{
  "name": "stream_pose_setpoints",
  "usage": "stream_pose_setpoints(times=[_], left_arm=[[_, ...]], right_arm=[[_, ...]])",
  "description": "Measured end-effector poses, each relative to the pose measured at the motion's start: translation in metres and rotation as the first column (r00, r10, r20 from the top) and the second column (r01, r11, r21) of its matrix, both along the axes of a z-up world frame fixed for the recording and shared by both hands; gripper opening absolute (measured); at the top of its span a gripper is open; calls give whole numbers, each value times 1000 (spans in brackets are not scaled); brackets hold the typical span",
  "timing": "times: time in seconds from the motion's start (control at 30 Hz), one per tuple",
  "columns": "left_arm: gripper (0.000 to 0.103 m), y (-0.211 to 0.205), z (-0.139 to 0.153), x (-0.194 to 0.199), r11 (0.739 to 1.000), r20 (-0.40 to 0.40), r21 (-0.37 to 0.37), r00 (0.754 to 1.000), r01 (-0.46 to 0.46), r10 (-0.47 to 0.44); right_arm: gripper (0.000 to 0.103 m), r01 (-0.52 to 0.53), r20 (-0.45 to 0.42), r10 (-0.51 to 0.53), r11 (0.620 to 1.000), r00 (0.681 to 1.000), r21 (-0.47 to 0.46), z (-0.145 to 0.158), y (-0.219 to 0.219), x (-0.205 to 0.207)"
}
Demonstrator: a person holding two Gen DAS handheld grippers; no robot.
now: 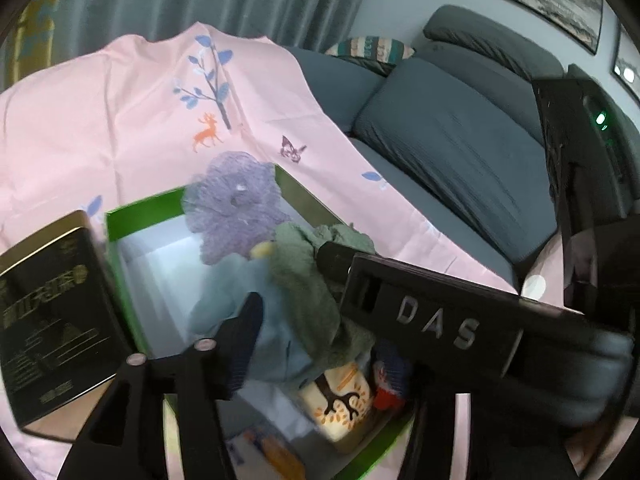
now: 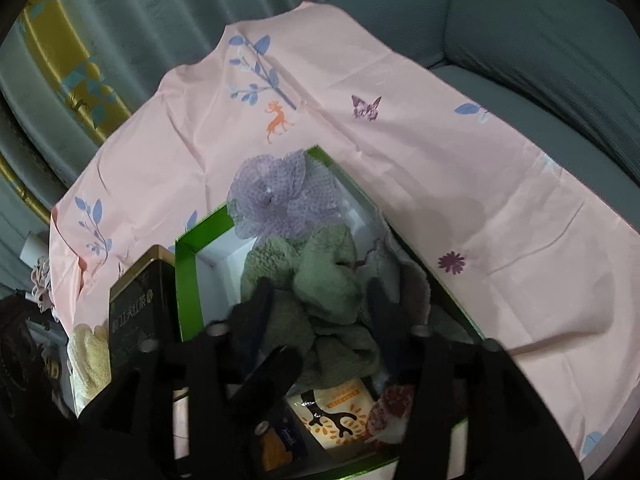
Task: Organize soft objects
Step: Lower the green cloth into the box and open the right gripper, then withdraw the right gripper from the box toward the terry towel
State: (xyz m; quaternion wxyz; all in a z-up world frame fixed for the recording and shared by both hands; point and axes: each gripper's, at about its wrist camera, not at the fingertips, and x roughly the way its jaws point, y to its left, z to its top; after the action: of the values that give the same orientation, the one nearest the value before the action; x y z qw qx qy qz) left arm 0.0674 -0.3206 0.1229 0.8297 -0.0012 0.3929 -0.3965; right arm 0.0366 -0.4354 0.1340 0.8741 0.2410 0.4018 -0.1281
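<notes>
While a pink cloth printed with trees, a deer and butterflies covers the grey sofa before drawn curtains, a green box with a white lining rests on it beside a dark tin. Inside, a crumpled green towel lies heaped near the middle, with no clear long axis, just below a lilac mesh puff at the far corner. The right gripper straddles the towel, jaws parted and not pressing; the left gripper hangs part-open over a pale blue cloth.
</notes>
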Motion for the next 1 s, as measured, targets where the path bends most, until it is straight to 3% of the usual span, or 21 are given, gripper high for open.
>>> stream_pose_setpoints(times=[0.13, 0.23, 0.37, 0.6, 0.8, 1.0], left_arm=[[67, 23, 14, -11, 999, 29, -31, 999, -13, 14], [84, 45, 26, -23, 998, 75, -35, 996, -48, 51], [85, 75, 37, -35, 994, 86, -66, 992, -85, 91], [90, 146, 50, -56, 972, 110, -97, 969, -212, 222], [94, 213, 41, -68, 933, 102, -90, 929, -349, 357], [94, 279, 19, -75, 864, 86, -50, 860, -500, 503]], right_arm=[[66, -14, 52, 14, 1000, 999, -9, 12, 6, -9], [78, -11, 89, 13, 1000, 996, -27, 22, 13, -16], [90, -20, 145, 28, 998, 989, -56, 38, 26, -26], [98, -50, 202, 75, 991, 977, -128, 55, 55, -37], [100, -86, 217, 127, 978, 968, -190, 65, 86, -39], [101, -144, 220, 200, 958, 955, -246, 69, 120, -38]])
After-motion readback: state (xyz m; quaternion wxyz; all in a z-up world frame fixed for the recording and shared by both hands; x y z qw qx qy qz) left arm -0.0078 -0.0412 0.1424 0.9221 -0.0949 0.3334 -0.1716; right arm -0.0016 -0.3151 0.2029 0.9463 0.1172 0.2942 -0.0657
